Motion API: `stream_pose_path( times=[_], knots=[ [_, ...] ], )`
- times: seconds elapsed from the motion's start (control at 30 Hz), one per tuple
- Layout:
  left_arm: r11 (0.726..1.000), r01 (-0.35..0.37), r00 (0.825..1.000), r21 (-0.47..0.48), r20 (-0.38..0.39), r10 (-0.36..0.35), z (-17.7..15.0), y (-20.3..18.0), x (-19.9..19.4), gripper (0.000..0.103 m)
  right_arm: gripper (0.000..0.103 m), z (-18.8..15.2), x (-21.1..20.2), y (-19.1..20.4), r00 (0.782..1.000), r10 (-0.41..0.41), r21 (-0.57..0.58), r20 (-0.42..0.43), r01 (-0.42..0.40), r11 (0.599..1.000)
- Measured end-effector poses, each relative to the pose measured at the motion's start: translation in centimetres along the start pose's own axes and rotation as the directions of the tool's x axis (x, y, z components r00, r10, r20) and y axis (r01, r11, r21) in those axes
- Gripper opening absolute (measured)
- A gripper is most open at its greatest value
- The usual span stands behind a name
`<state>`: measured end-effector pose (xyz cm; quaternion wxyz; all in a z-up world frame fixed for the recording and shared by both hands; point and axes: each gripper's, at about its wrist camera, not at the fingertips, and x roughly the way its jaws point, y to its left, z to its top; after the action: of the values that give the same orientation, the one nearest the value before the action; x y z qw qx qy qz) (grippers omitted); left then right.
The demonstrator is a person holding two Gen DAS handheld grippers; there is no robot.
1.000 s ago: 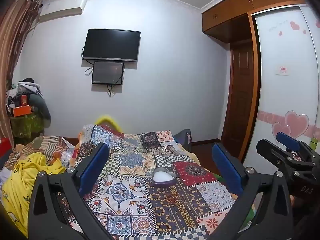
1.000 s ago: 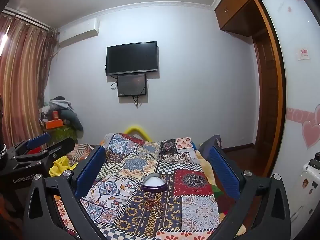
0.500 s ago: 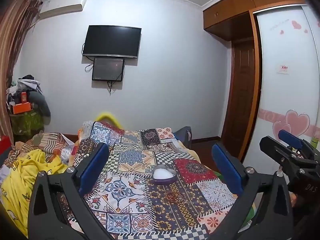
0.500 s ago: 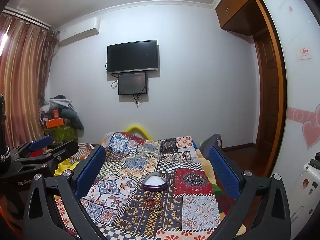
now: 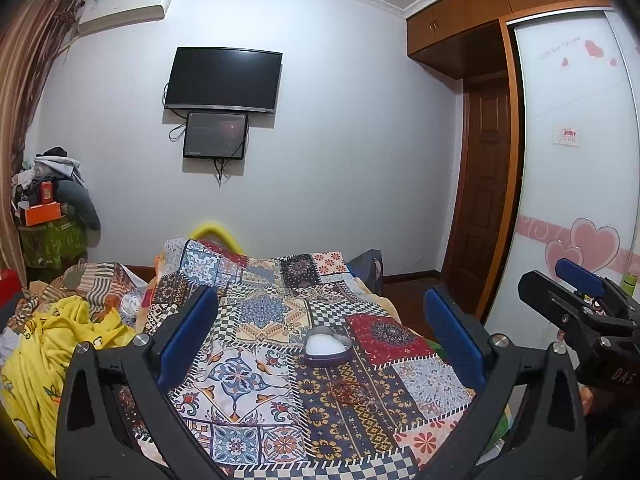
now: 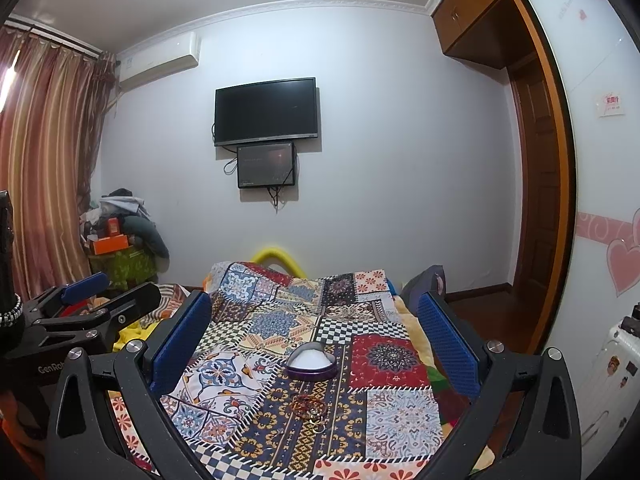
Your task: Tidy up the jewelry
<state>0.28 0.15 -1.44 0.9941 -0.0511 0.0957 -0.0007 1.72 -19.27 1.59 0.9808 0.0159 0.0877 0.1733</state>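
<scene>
I held both grippers above the near end of a bed covered by a patchwork quilt [image 5: 260, 312] of many colours. My left gripper [image 5: 320, 332] had its blue-padded jaws spread wide and empty; my right gripper [image 6: 316, 332] likewise.

The small heart-shaped purple box with white lining [image 5: 327, 347] sat at the centre of both frames, straight ahead between each pair of jaws. Just in front of it, lower in frame, lay a loose tangle of thin reddish and gold bangles and rings [image 6: 310, 405], with no clear long axis. Neither gripper touched either thing; I judged them about equally near.

Compared with one second earlier, the left view had tilted slightly upward, the box sitting a little lower; the right view barely changed.
</scene>
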Motion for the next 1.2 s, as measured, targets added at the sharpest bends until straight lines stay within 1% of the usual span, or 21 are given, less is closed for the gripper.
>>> stream_pose_path(
  times=[0.73, 1.1, 1.2],
  knots=[
    [1.0, 0.004, 1.0, 0.016, -0.011, -0.004, 0.73, -0.2, 0.16, 0.103, 0.102, 0.3, -0.03, -0.17, 1.0, 0.001, 0.008, -0.005, -0.001, 1.0],
    [1.0, 0.004, 1.0, 0.013, -0.012, -0.004, 0.71, 0.47, -0.35, 0.103, 0.102, 0.3, 0.01, -0.44, 1.0, 0.002, 0.012, -0.008, -0.002, 1.0],
    [1.0, 0.006, 1.0, 0.017, -0.013, -0.005, 0.84, -0.2, 0.16, 0.103, 0.102, 0.32, 0.01, -0.43, 1.0, 0.001, 0.011, -0.008, -0.001, 1.0]
  ],
)
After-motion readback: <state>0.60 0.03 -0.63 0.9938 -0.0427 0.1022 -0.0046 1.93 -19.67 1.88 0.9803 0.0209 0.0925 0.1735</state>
